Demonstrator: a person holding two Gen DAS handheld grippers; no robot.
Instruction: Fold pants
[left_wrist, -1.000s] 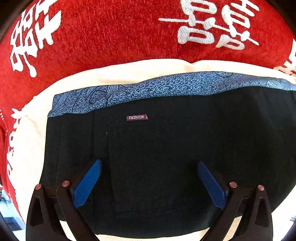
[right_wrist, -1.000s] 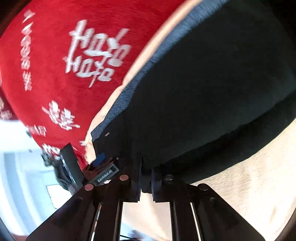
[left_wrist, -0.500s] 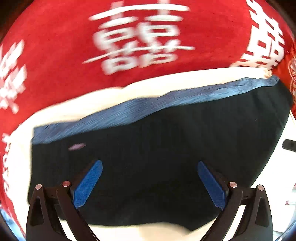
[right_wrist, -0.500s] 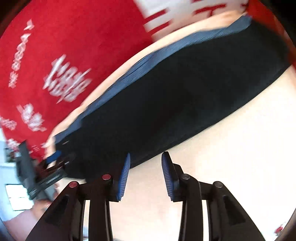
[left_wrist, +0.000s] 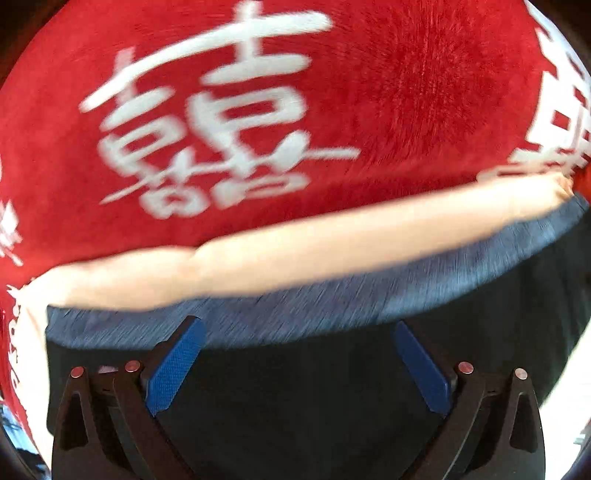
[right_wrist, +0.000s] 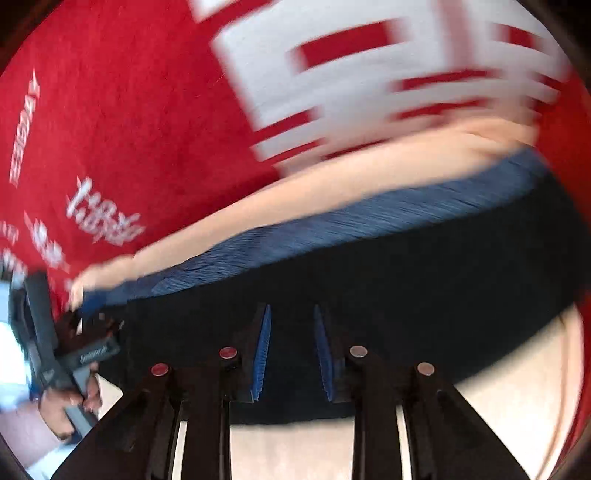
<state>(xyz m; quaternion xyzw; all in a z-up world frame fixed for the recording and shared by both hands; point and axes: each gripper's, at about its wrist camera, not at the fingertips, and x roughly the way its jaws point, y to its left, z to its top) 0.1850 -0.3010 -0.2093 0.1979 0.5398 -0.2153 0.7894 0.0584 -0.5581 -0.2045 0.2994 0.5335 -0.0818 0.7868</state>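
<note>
The black pants (left_wrist: 332, 406) lie folded on a cream cloth (left_wrist: 332, 251) across the lower half of both views, blue-grey waistband (left_wrist: 295, 314) uppermost. I judge them soft, light and limp, best pinched at a corner or along the waistband edge. My left gripper (left_wrist: 295, 365) is spread wide and empty; my right gripper (right_wrist: 291, 354) stands parted, holding nothing. Motion blur smears everything, and the pants' lower edge is hidden behind my fingers.

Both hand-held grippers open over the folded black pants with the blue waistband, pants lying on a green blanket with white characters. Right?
Not quite: the blanket is red, as the left wrist view shows. The rest holds: left hand-held gripper and right hand-held gripper are open over the folded black pants with the blue waistband.
</note>
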